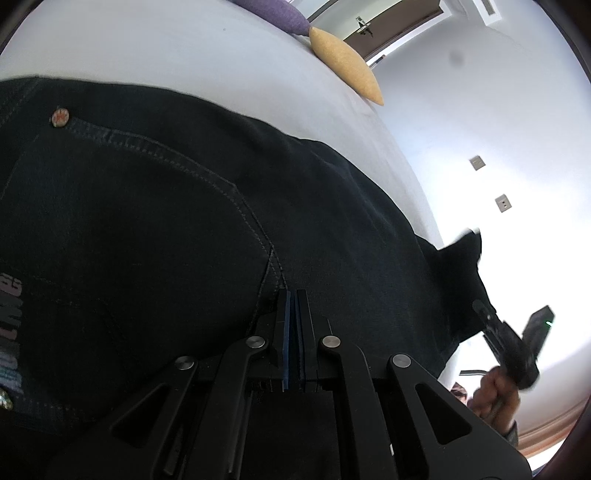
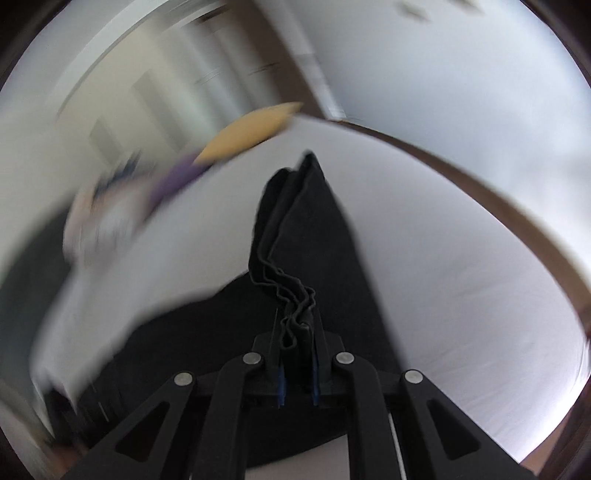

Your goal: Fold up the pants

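Dark denim pants [image 1: 166, 221] lie across a white bed [image 1: 184, 55], filling the left wrist view, with a metal button [image 1: 60, 117] and a curved pocket seam showing. My left gripper [image 1: 293, 295] is shut, its blue pads pressed together on the pants at the side seam. The far end of the pants is lifted at the right, where a hand [image 1: 491, 391] holds my right gripper [image 1: 480, 306]. In the right wrist view, my right gripper [image 2: 299, 321] is shut on the bunched, layered leg hems of the pants [image 2: 314, 229], which hang away toward the bed [image 2: 461, 277].
A yellow pillow [image 1: 343, 62] and a purple pillow [image 1: 273, 14] lie at the head of the bed. A brown door [image 1: 388, 26] and wall sockets [image 1: 476, 162] are on the white wall. The brown bed frame [image 2: 480, 192] curves along the mattress edge. The right wrist view is motion-blurred.
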